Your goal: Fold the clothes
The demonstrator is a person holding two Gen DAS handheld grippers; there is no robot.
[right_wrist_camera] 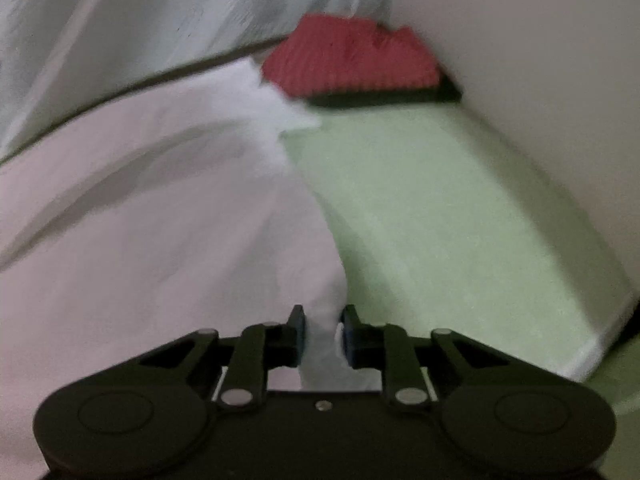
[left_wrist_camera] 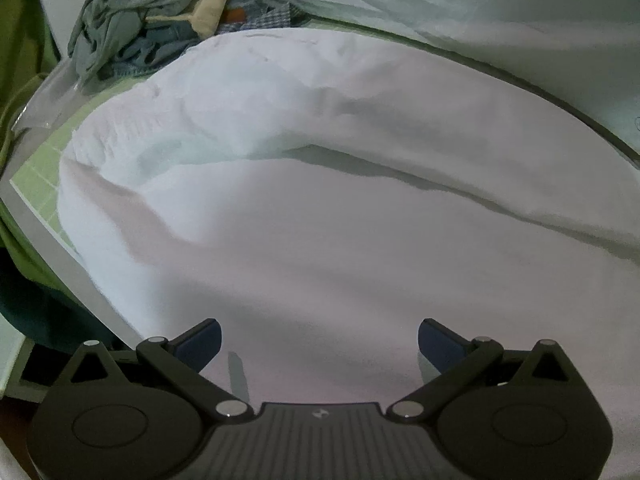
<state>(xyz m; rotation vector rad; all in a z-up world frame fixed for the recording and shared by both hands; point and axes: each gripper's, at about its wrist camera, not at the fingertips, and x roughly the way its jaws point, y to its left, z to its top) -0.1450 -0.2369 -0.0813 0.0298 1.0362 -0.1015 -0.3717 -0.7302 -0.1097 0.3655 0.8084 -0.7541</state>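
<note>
A large white garment (left_wrist_camera: 320,168) lies spread over the green grid mat (left_wrist_camera: 44,184), with a long fold running across its middle. My left gripper (left_wrist_camera: 319,342) is open and empty, low over the near part of the cloth. In the right wrist view the same white garment (right_wrist_camera: 140,208) fills the left half. My right gripper (right_wrist_camera: 322,330) is shut on its right edge, with a bunch of white cloth pinched between the pads. That view is blurred.
A pile of crumpled grey, blue and cream clothes (left_wrist_camera: 152,28) sits at the mat's far left. A pale sheet with a carrot print (left_wrist_camera: 480,0) hangs behind. A folded red and dark garment (right_wrist_camera: 356,64) lies in the far corner by a white wall (right_wrist_camera: 540,100). Green mat (right_wrist_camera: 440,220) lies right of the cloth.
</note>
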